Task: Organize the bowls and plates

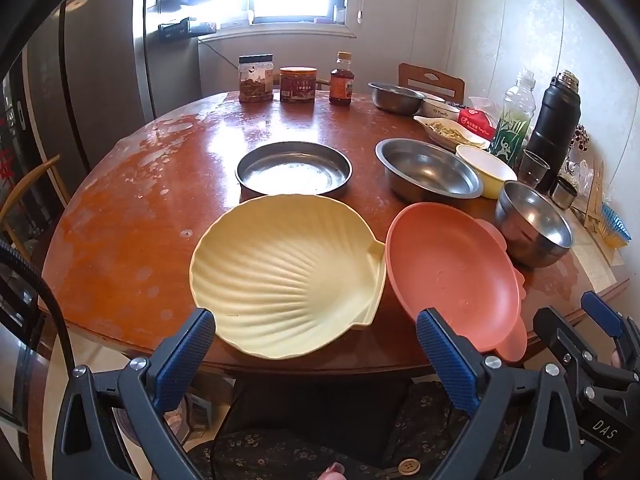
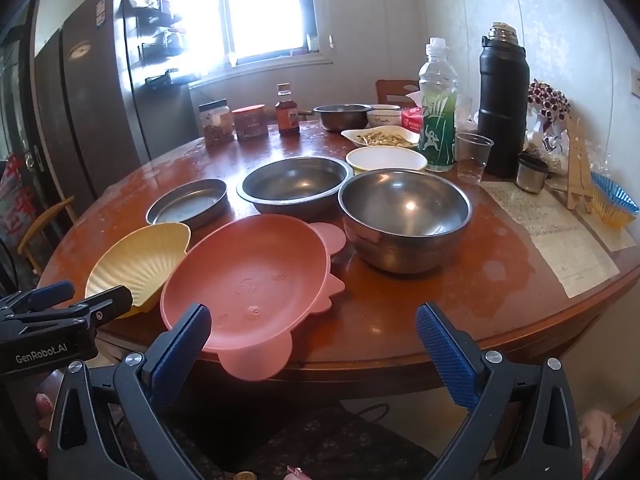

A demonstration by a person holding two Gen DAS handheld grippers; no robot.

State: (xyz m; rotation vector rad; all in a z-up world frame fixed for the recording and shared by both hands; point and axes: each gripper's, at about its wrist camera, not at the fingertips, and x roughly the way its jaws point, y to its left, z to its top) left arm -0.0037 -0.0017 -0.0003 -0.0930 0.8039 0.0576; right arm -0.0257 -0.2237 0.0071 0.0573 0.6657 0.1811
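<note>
A yellow shell-shaped plate and a pink plate lie side by side at the near edge of the round wooden table. Behind them stand a flat steel pan, a wide steel bowl, a deep steel bowl and a yellow-white bowl. My left gripper is open and empty, just short of the shell plate. My right gripper is open and empty, in front of the pink plate.
At the back stand jars, a sauce bottle, another steel bowl and a dish of food. A green drink bottle, black flask, plastic cup and papers crowd the right side.
</note>
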